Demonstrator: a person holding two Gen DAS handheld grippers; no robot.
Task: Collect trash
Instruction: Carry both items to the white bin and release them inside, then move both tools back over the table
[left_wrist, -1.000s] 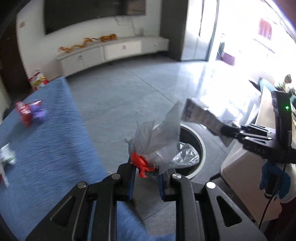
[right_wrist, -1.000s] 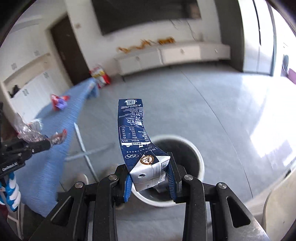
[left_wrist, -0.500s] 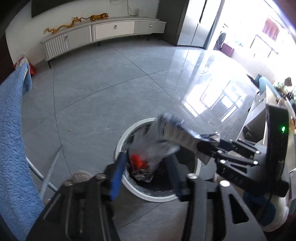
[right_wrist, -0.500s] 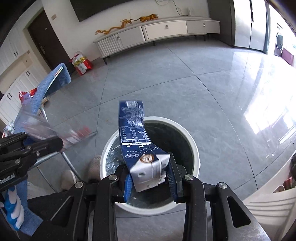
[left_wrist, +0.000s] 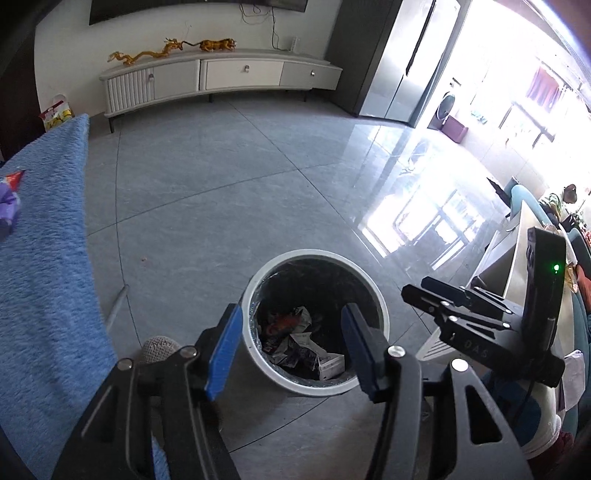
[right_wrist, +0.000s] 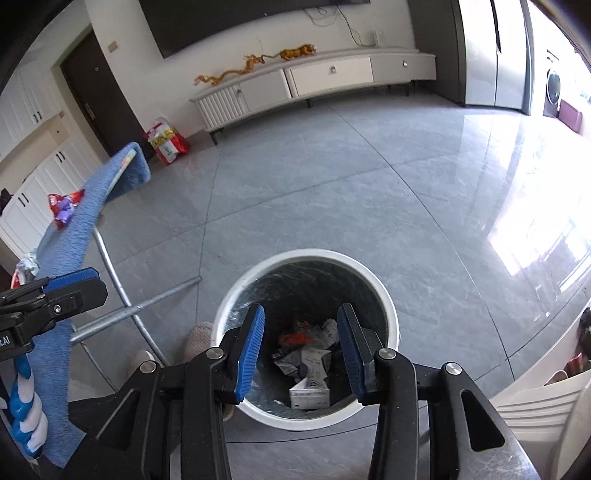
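Observation:
A round white trash bin (left_wrist: 258, 369) (right_wrist: 384, 295) stands on the grey floor below both grippers. Crumpled wrappers (left_wrist: 291, 325) and a milk carton (right_wrist: 310, 393) (left_wrist: 330, 365) lie at its bottom. My left gripper (left_wrist: 291, 332) hangs over the bin with its jaws opening and nothing between them. My right gripper (right_wrist: 301, 332) is also over the bin, jaws opening and empty. It shows at the right of the left wrist view as the right gripper (left_wrist: 421, 291). More trash, a red and purple wrapper (right_wrist: 64, 208) (left_wrist: 9, 195), lies on the blue-covered table (left_wrist: 44, 277).
The blue table (right_wrist: 70, 251) has metal legs (right_wrist: 136, 306) that reach toward the bin. A crumpled silver wrapper (right_wrist: 27, 266) lies on it nearer me. A white chair (right_wrist: 543, 410) stands at the right. A TV cabinet (right_wrist: 314, 81) lines the far wall.
Both grippers came over the bin and opened. The plastic wrapper dropped from the left one and the blue milk carton from the right; both now lie in the bin.

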